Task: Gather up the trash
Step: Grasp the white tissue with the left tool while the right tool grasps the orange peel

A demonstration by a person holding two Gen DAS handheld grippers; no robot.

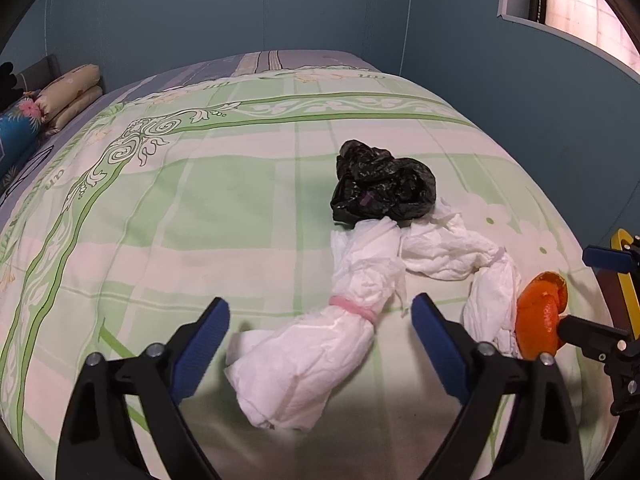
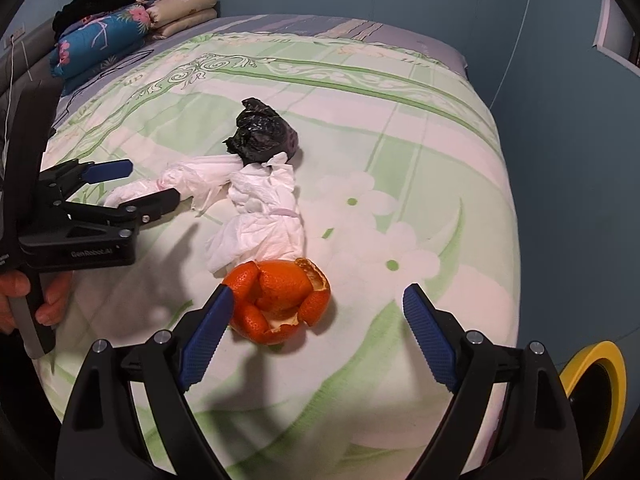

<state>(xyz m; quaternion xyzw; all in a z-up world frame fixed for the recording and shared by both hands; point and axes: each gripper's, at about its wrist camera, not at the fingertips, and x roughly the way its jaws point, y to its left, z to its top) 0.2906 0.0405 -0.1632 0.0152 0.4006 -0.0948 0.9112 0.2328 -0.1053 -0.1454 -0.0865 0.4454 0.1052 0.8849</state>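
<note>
Left wrist view: a tied white tissue bundle (image 1: 320,344) is seen on the bed (image 1: 180,216) between the left claw's (image 1: 320,332) spread jaws (untouched); orange peel (image 2: 280,300) lies just inside the gaping right claw (image 2: 316,312)

A: Colours on my feed pls?
B: I see bed cover (image 1: 200,208) pale green/white check w/ green scroll border, white flowers. Peel (image 2: 280,300) bright orange. Bag (image 1: 384,184) glossy black. Tissue wads (image 1: 320,344) white, one w/ pink band. Tool pads (image 2: 204,332) blue, ribbed; walls (image 1: 240,8) teal.
</note>
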